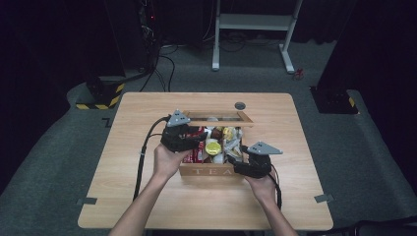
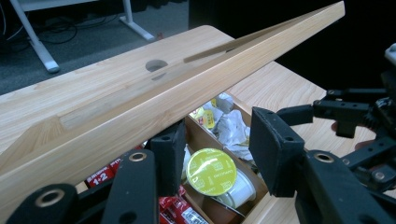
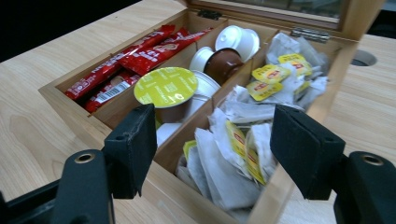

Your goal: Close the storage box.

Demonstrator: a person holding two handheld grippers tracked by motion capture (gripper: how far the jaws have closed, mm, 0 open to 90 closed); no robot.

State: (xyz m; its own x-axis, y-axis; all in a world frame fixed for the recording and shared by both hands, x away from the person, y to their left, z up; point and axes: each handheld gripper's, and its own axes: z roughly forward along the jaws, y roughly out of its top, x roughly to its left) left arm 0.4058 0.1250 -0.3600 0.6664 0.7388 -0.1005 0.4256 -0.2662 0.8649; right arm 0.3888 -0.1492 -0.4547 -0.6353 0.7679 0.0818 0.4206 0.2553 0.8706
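Two grippers, jaws spread, empty: left gripper (image 1: 189, 140) at the wooden tea box's (image 1: 206, 170) left wall, right gripper (image 1: 239, 164) at its front right corner. Inside the box: red sachets (image 3: 135, 56) left, yellow-lidded capsule (image 3: 166, 87) centre, tea bags (image 3: 243, 140) right; lid (image 2: 140, 112) raised.

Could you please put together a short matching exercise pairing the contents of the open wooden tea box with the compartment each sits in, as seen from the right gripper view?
Things:
1. red sachets
2. yellow-lidded capsule
3. tea bags
4. lid

Places or states:
A. middle compartment
B. raised open at the far, hinged edge
C. left compartment
D. right compartment

Pairs: 1-C, 2-A, 3-D, 4-B
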